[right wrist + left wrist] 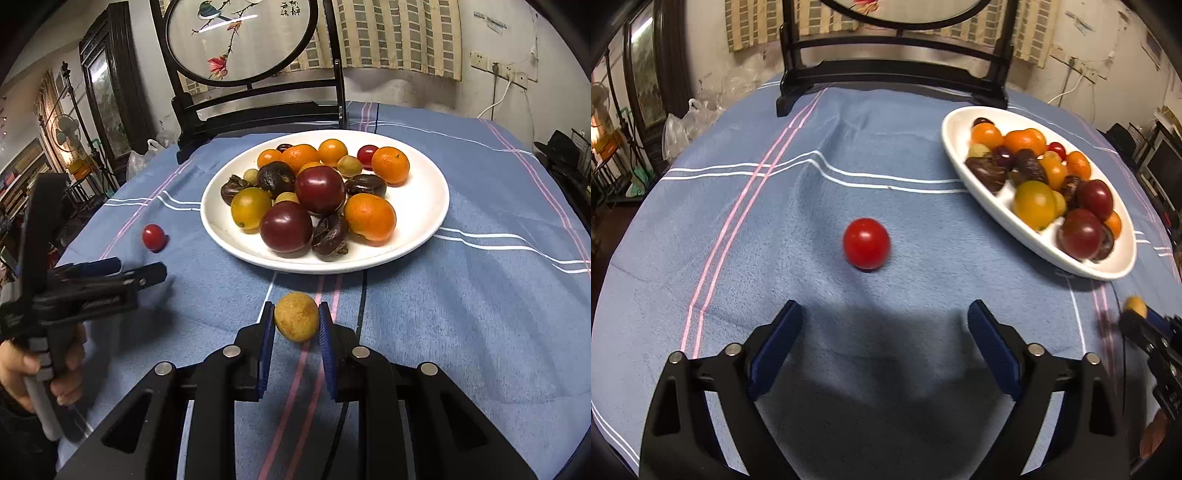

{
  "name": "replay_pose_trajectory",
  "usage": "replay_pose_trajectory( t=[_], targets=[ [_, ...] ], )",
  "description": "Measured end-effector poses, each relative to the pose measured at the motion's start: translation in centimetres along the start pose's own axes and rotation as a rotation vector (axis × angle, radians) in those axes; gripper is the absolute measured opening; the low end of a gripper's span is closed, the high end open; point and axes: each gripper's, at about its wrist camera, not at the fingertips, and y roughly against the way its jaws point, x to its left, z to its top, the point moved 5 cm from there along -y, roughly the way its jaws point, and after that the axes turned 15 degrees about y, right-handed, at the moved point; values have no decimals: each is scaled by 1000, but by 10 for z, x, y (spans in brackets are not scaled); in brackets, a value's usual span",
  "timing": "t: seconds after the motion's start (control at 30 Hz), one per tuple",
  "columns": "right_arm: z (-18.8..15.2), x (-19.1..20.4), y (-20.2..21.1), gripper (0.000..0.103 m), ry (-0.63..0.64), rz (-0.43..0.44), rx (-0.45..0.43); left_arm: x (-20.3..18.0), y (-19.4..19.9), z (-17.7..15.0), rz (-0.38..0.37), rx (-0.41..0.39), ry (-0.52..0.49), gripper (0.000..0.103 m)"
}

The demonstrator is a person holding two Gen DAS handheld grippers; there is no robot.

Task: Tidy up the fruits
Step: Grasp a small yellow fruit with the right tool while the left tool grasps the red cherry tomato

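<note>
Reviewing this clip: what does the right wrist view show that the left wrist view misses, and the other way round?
Only the right wrist view shows the right gripper shut on a tan fruit, seen close up between its pads, the person's hand on the left gripper's handle, and the bird painting.

Only the left wrist view shows the left gripper open and empty, its jaws aimed toward the red tomato.

Both show that tomato alone on the blue cloth, and the white plate heaped with fruit.
</note>
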Motion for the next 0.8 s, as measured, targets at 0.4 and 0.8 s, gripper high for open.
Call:
replay_pose_trajectory(
  t=[0.4, 0.8],
  targets=[
    [0, 5, -1, 24, 16, 14, 3, -2, -17, 23, 30, -22, -21, 28],
    [12, -9, 17, 24, -59, -11, -100, -42, 41, 20, -159, -64, -107, 26]
  ],
)
